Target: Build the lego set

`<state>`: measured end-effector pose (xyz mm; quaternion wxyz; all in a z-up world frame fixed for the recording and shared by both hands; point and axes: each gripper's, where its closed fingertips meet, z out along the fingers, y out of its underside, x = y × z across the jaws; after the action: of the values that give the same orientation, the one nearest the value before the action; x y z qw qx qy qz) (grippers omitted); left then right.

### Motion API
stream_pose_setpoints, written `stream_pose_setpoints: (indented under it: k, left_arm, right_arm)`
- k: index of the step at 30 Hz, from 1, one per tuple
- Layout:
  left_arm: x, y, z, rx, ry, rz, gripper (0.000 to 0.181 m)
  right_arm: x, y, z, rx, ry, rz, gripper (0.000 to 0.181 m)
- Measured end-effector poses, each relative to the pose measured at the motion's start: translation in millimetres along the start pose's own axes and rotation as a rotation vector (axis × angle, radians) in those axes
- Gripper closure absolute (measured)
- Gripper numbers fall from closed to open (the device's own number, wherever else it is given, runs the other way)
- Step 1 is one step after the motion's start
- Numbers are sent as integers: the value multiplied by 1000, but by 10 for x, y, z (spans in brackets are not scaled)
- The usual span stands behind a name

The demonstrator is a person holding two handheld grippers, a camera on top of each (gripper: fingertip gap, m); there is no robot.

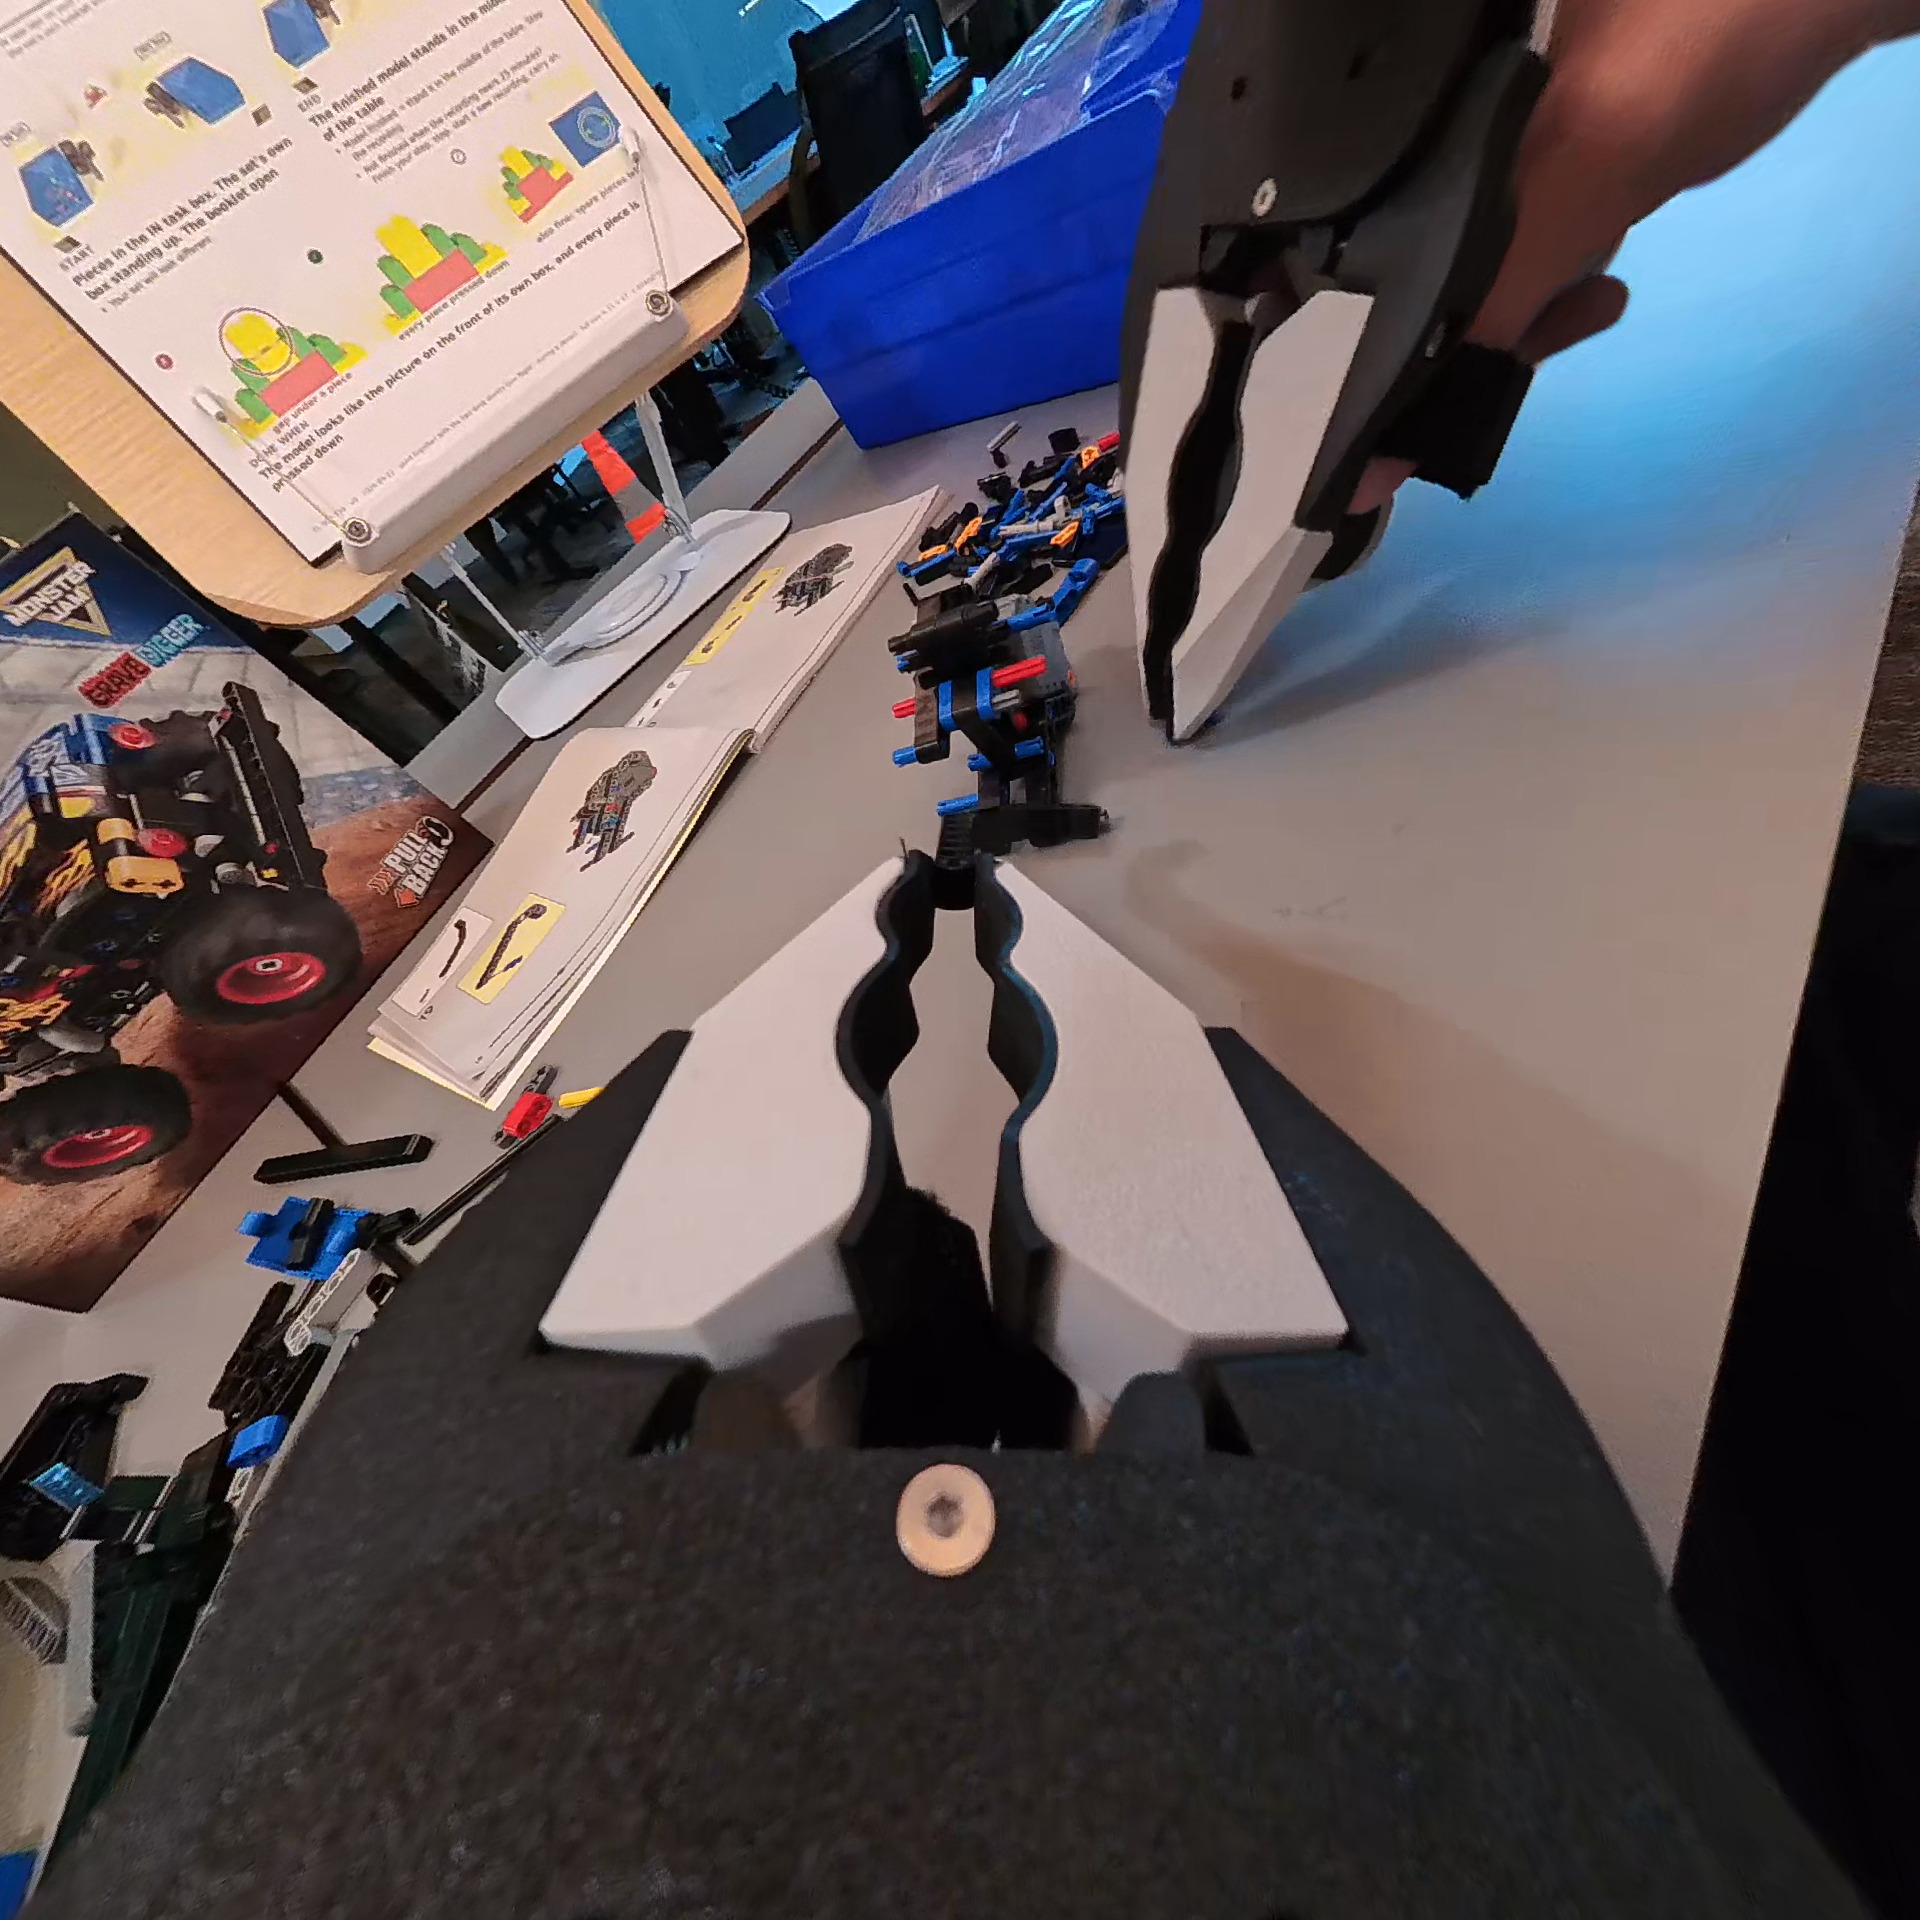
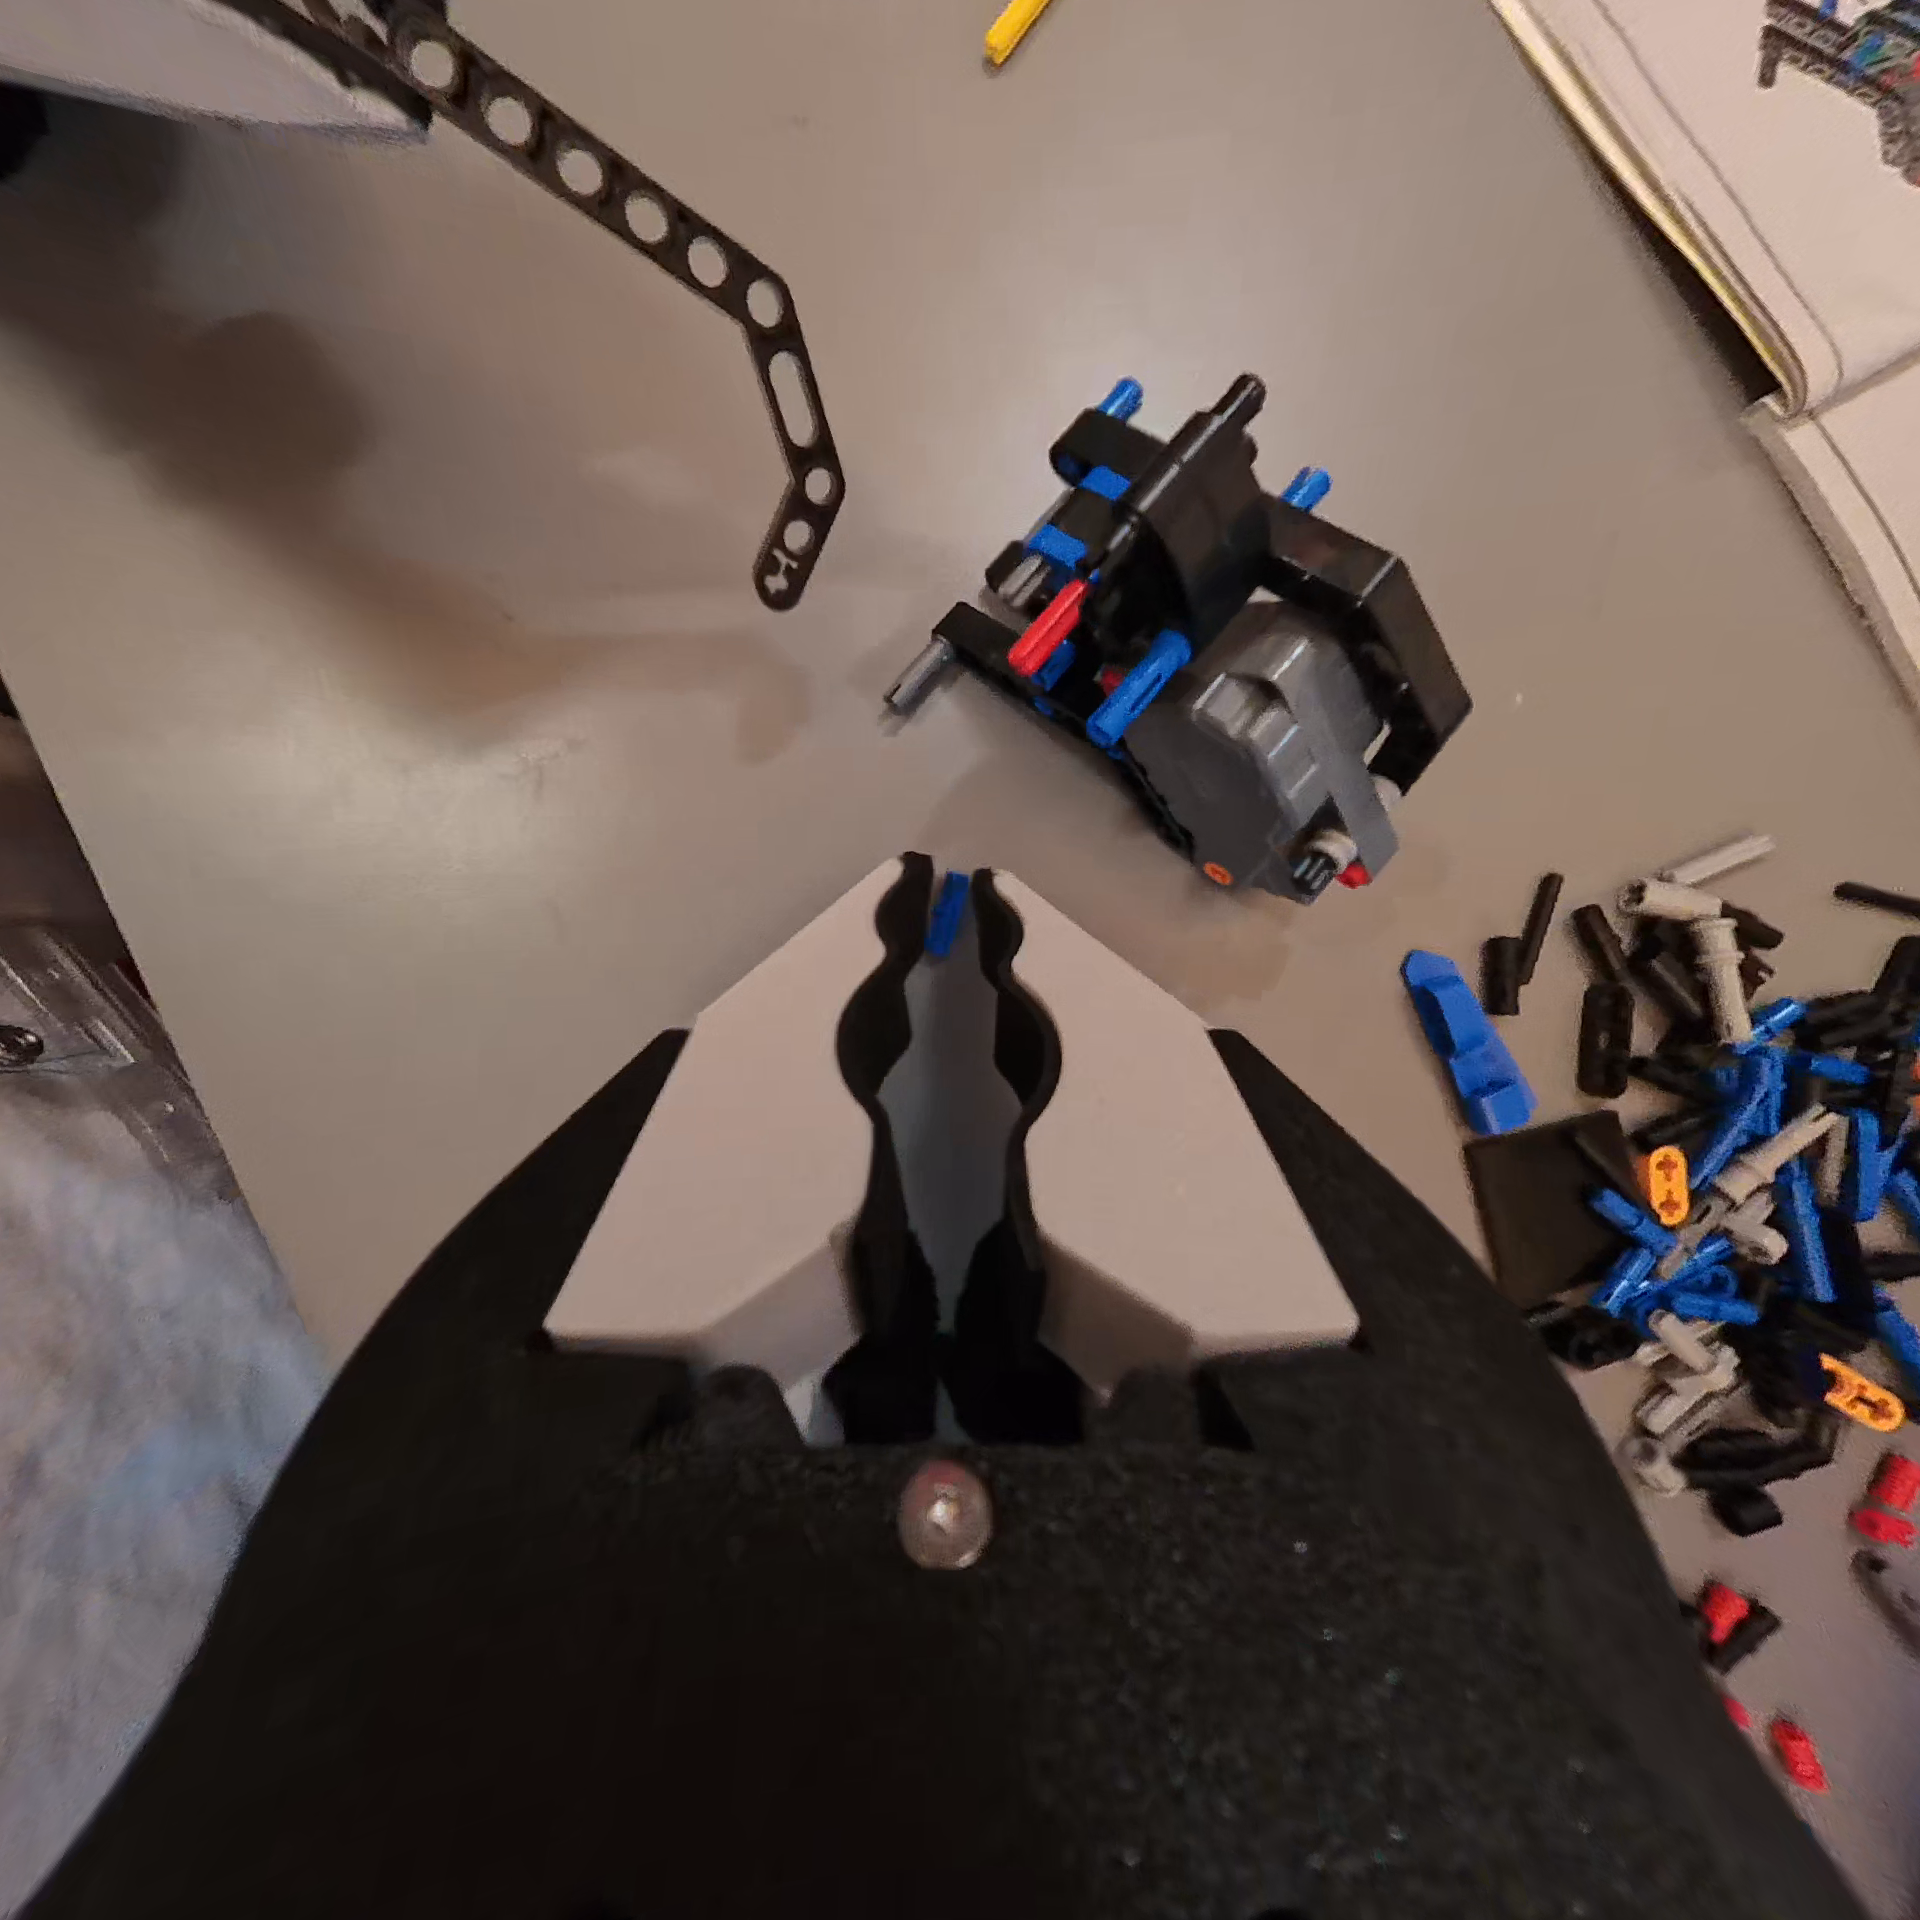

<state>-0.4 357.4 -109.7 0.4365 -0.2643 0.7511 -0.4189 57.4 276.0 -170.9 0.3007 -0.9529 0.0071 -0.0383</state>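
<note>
The right hand-held gripper (image 2: 948, 883) has its two fingers squeezed together on a small blue pin (image 2: 945, 911), which sits right at the tips so one end can stick out and be pushed into a hole. The left hand-held gripper (image 1: 948, 868) is also pressed together, on the end of a long black beam (image 2: 665, 234) full of holes, bent near its far end. It holds the beam by one end so the rest hangs free above the surface (image 2: 416, 727), where the pin can probably reach it. Just past the tips of the right hand-held gripper, a little to the side, the half-built model (image 2: 1226, 644) sits on the surface. It is black and grey with blue and red pins poking out, and neither hand-held gripper touches it. The beam hangs near it, on its other side, but stays apart. Farther out from the right hand-held gripper lies a pile of loose pieces (image 2: 1745, 1174) in blue, black, grey and orange, close enough to grab from but not in the way. Beyond the left hand-held gripper, the open booklet (image 1: 582, 883) lies flat showing the next step, with the set's box (image 1: 197, 852) beside it. Farther back stand a sheet of pictures on a stand (image 1: 343, 229) and a blue bin (image 1: 966, 281). The sticking-out pins on the model could bump the beam when it comes in.
</note>
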Motion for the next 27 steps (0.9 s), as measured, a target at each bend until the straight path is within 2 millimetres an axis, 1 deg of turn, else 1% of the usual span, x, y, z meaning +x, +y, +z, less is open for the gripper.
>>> stream_pose_setpoints:
  k: [3,8,13,14,15,16,17,18,19,20,21,23,25,27]
  left_arm:
    - [13,6,6,-4,5,6,175]
    - [20,8,6,-3,9,8,175]
    - [23,9,8,-2,14,7,175]
    - [13,9,9,-2,11,3,175]
    - [-4,6,7,0,4,-7,175]
    - [-22,1,6,2,-1,-21,175]
    - [-48,-4,8,3,-10,-42,175]
    - [-71,-20,14,8,-18,-74,175]
    - [-83,-55,20,22,-20,-116,175]
    - [-78,-102,32,37,-15,-161,175]
    - [-77,-140,50,47,-19,-203,175]
    - [-73,-178,99,43,-45,-255,175]
    - [-66,-197,140,32,-80,-282,175]
    - [-74,-229,162,38,-108,-323,175]
  right_arm:
    - [4,41,33,-48,-3,-25,173]
    - [-27,59,15,-47,0,-28,173]
    - [-25,30,35,-19,9,-27,176]
    - [3,21,28,-15,25,-24,177]
    - [6,-25,5,12,25,-15,178]
    - [-10,-135,-47,76,13,6,178]
    - [-21,-303,-127,173,3,44,178]
    - [-53,-514,-228,295,-23,94,178]
    - [-106,-748,-343,437,-64,150,178]
    - [-200,-954,-443,568,-133,205,178]
    - [-282,-1108,-507,674,-191,266,178]
    - [-318,-1231,-498,789,-208,403,178]
    - [-316,-1277,-456,867,-198,516,179]
    - [-328,-1290,-385,892,-140,525,178]
